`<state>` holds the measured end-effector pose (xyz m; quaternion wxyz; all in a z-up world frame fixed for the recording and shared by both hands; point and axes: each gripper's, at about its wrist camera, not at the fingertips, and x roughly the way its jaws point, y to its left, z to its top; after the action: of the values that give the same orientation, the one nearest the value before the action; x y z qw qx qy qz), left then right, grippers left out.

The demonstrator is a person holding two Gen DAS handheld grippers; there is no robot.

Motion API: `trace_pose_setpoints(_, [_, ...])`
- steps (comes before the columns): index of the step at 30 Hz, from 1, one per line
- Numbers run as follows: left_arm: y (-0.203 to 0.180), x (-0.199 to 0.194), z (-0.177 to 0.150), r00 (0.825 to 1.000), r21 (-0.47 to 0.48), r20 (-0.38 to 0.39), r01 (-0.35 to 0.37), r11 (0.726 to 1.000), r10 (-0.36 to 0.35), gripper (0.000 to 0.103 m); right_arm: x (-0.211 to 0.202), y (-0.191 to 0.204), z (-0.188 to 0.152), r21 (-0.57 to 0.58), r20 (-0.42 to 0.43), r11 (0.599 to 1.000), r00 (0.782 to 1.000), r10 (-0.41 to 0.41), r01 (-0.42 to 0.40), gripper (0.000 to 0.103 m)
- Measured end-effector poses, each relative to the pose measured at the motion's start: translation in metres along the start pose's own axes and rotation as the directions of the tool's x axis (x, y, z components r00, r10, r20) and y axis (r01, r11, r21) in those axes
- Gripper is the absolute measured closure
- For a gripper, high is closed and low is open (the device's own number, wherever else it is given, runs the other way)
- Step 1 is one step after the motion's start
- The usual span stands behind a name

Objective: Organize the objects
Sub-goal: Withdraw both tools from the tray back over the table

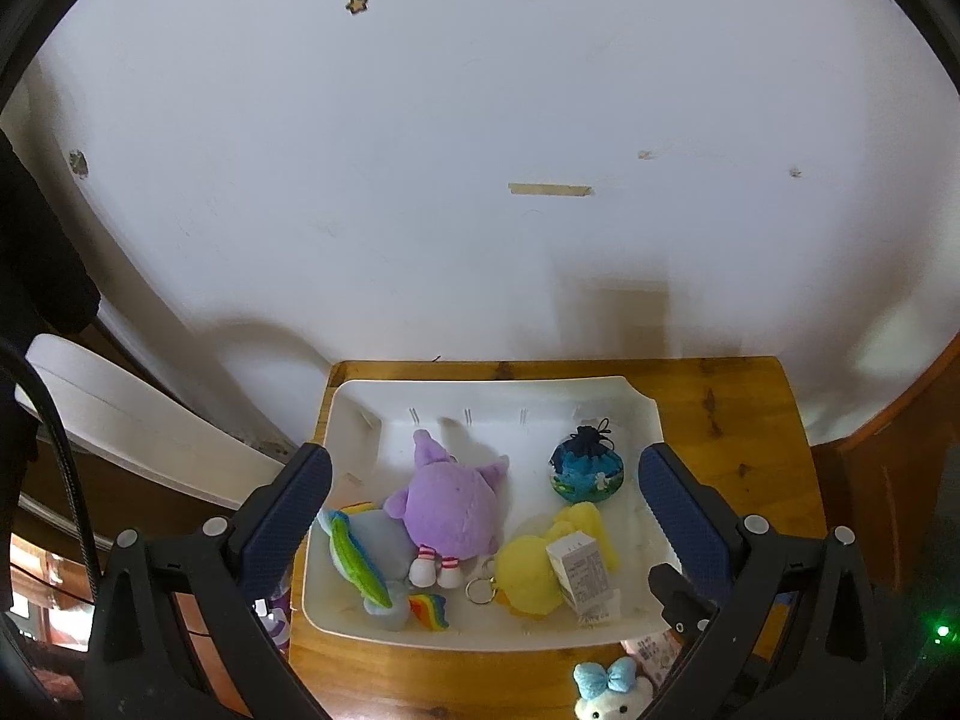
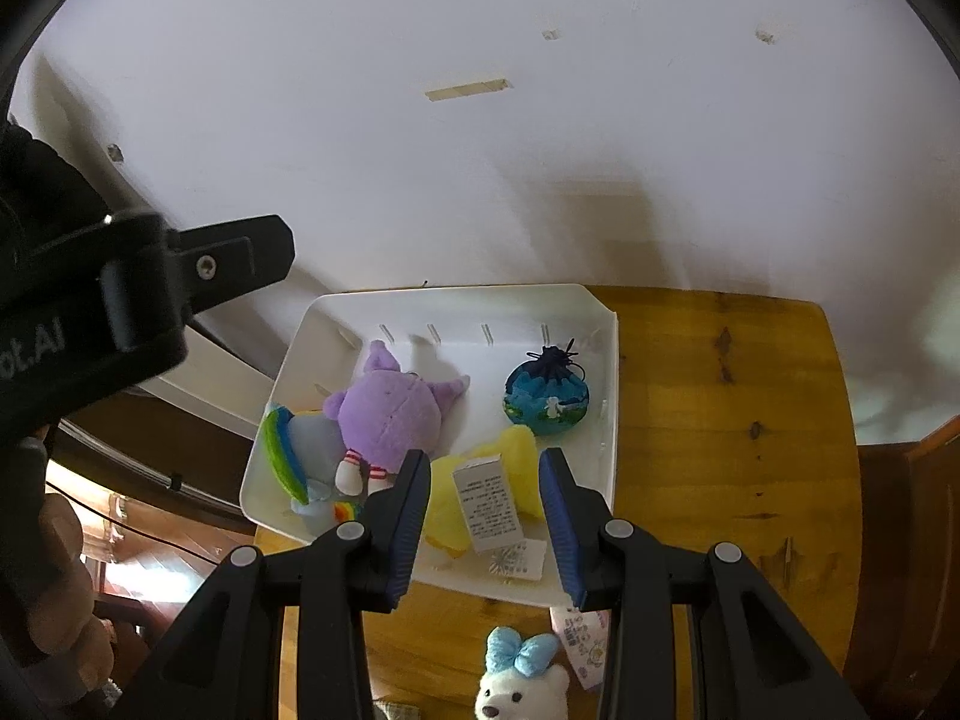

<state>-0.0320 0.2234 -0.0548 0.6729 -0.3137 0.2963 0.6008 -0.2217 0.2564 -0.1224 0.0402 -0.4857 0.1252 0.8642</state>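
A small wooden table (image 2: pixel 720 450) with an orange-brown knotty top stands against the white wall. On it lies a white rectangular plastic tray (image 2: pixel 606 420). Just in front of the tray lie a white plush bear with a light blue bow (image 2: pixel 519 684) and, beside it, a small printed paper packet (image 2: pixel 579 639).

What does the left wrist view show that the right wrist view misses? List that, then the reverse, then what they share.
Left wrist only: a metal key ring beside the yellow plush, and a green light. Right wrist only: a person's hand at the left edge. Both: the white tray holding the purple plush, blue pouch and rainbow plush, plus the white bear on the wooden table.
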Motion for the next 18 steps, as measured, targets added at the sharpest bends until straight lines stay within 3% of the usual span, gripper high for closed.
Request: trace_pose_setpoints(18, [0.014, -0.087, -0.034, 0.996, 0.009, 0.093, -0.003, 1.0, 0.002, 0.001, -0.067, 0.034, -0.041, 0.0, 0.079, 1.0, 0.996, -0.029, 0.029, 0.065])
